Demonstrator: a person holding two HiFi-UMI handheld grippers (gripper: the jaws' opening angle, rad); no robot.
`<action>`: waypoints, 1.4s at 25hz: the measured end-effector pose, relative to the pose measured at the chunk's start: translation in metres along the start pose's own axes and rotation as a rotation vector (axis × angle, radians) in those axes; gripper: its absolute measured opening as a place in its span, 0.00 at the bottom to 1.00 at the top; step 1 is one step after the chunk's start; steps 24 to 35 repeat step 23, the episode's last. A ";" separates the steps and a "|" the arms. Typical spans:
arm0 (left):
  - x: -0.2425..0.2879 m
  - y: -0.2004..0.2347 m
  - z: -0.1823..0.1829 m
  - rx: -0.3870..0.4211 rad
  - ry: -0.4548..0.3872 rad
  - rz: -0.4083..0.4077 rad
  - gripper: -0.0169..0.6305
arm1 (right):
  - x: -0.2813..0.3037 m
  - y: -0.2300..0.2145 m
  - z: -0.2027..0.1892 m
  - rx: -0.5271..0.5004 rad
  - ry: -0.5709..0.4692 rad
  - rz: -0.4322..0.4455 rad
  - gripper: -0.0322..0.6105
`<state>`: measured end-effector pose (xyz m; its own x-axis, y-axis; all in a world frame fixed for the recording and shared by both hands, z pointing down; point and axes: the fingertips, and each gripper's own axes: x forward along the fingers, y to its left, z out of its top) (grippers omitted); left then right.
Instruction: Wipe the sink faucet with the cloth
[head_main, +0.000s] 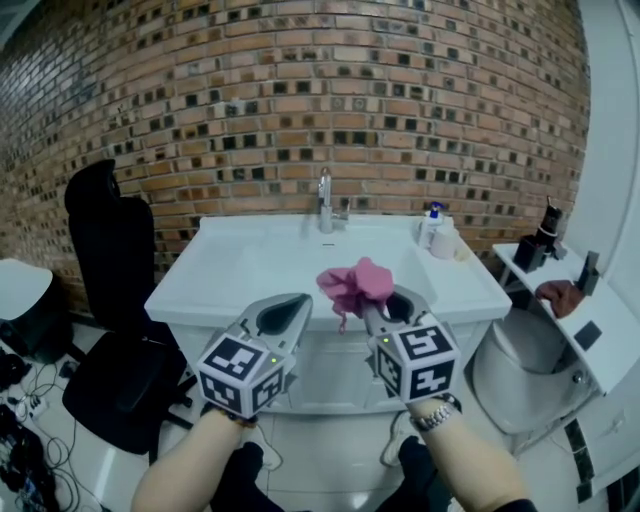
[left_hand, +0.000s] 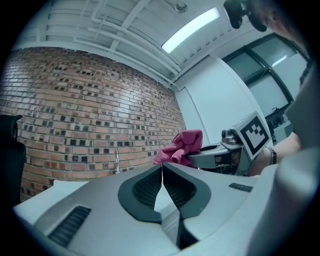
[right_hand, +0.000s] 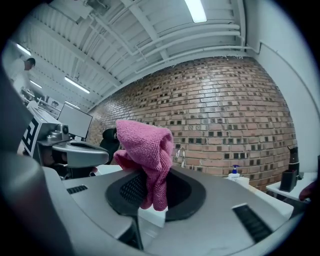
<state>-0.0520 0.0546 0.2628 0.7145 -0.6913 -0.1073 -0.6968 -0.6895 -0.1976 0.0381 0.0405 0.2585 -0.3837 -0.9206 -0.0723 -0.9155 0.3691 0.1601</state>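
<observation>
My left tongs (head_main: 290, 310) are closed, pads pressed together with nothing between them (left_hand: 162, 169). My right tongs (head_main: 385, 305), just beside them, are clamped on the pink cloth (head_main: 357, 283). The cloth is bunched. Its long axis runs roughly upright: a fat lump stands above the right pads and a narrow tail hangs down between them (right_hand: 150, 150). From the left tongs the cloth (left_hand: 182, 145) shows just off to the right, sticking out past the right tongs' tips. Both tongs point about level towards the sink (head_main: 250, 270), which lies ahead of them and a little lower. A black chair (head_main: 115, 250) stands off to the left of my left tongs. Further ahead, at the back edge of the sink, the faucet (head_main: 325, 205) stands upright, well apart from the cloth; from the right tongs its spout (right_hand: 181, 156) curves over at the top. A soap bottle (head_main: 433, 222) sits to the faucet's right. The brick wall (head_main: 300, 90) is behind everything.
</observation>
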 end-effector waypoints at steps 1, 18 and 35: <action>-0.005 -0.004 0.001 0.001 -0.001 0.003 0.05 | -0.007 0.004 0.000 0.002 -0.003 0.004 0.17; -0.068 -0.052 0.007 0.033 -0.017 0.030 0.05 | -0.078 0.062 0.002 -0.008 -0.045 0.043 0.16; -0.078 -0.059 0.013 0.042 -0.026 0.029 0.05 | -0.090 0.069 0.006 -0.014 -0.052 0.043 0.16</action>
